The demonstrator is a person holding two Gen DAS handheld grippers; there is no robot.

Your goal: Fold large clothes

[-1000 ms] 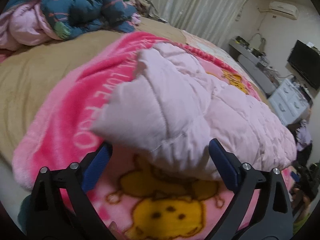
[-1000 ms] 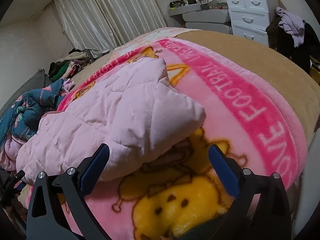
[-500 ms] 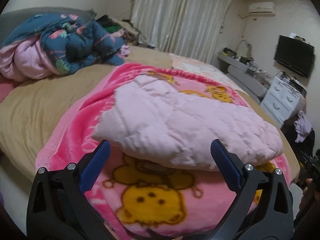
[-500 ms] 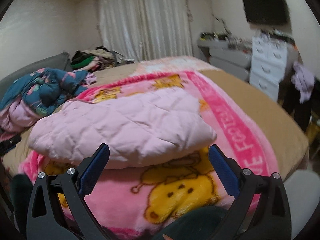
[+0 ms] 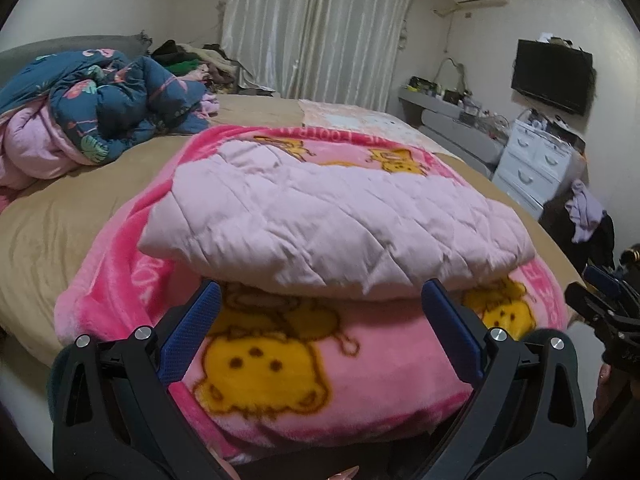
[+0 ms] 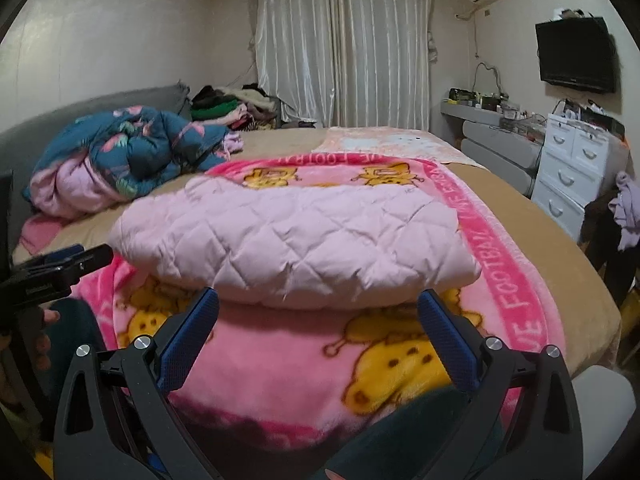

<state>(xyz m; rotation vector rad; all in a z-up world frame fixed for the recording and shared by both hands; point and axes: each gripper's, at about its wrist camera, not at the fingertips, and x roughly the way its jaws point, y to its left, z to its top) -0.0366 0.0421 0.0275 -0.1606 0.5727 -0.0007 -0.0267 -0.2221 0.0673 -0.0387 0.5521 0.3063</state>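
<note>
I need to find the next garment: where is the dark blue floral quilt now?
In both wrist views the dark blue floral quilt lies crumpled at the far left of the bed, near the grey headboard, beyond the folded pink quilted garment.

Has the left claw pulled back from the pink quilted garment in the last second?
Yes. The left claw has retreated and levelled out: the pink quilted garment now lies beyond its tips, on the cartoon blanket.

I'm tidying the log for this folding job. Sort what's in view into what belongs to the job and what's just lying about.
Part of the job:
- pale pink quilted garment, lying folded
- pink cartoon blanket under it
- left tongs and right tongs, both open, holding nothing

Just lying about:
- blue floral duvet
- clothes pile by the curtain
- white drawers
- TV
</note>
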